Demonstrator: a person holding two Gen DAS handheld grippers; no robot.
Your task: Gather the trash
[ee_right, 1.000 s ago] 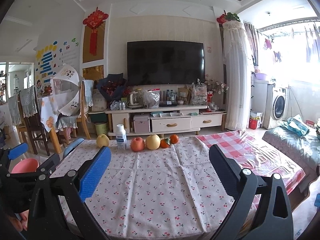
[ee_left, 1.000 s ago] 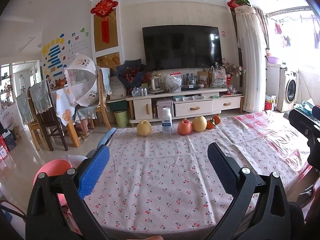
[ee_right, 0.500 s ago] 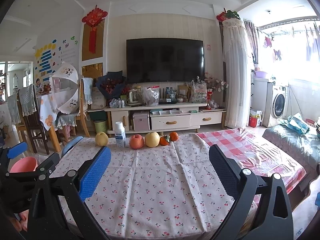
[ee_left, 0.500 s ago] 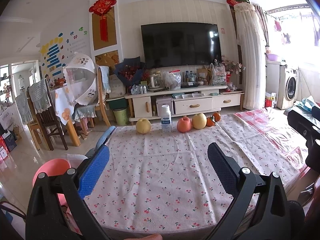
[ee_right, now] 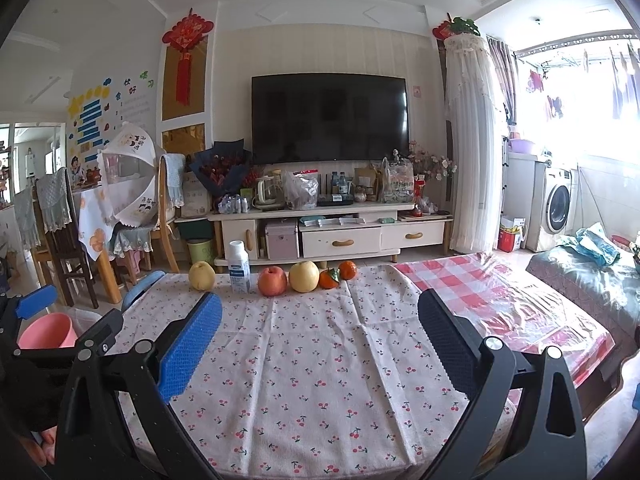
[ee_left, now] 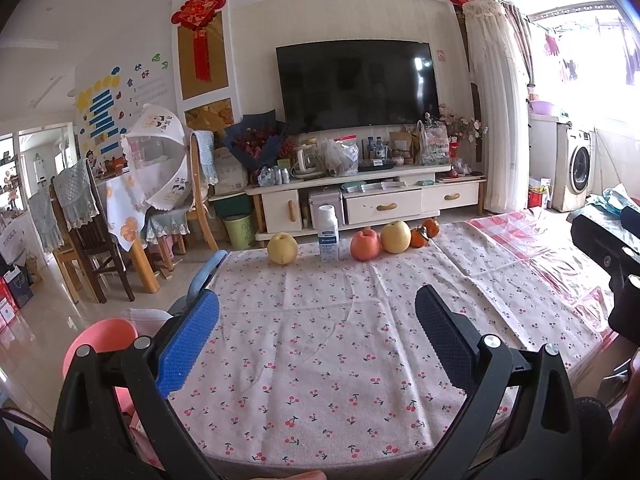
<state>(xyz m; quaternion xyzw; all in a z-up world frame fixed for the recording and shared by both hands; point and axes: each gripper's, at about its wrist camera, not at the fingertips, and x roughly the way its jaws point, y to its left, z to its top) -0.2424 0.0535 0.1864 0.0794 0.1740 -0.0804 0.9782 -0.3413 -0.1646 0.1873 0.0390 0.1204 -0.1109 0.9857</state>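
Note:
A white bottle with a blue label (ee_left: 328, 233) (ee_right: 239, 266) stands at the far edge of the cherry-print tablecloth (ee_left: 328, 340) (ee_right: 320, 360). Beside it lie a yellow pear (ee_left: 282, 249) (ee_right: 201, 276), a red apple (ee_left: 365, 244) (ee_right: 272, 281), a second pear (ee_left: 395, 237) (ee_right: 304, 276) and two oranges (ee_left: 424, 233) (ee_right: 338, 274). A pink bin (ee_left: 100, 338) (ee_right: 48, 331) stands on the floor left of the table. My left gripper (ee_left: 316, 340) is open over the near cloth. My right gripper (ee_right: 320, 340) is open too, nothing between its fingers.
A blue chair back (ee_left: 206, 276) touches the table's left edge. A red checked plastic cover (ee_right: 480, 292) spreads over the right part. Beyond are a TV cabinet (ee_left: 360, 204), a dining table with chairs (ee_left: 100, 216) and a washing machine (ee_left: 578, 168).
Both views have tilted up slightly, so the fruit row and bottle sit a little lower and nearer. Both grippers stay open.

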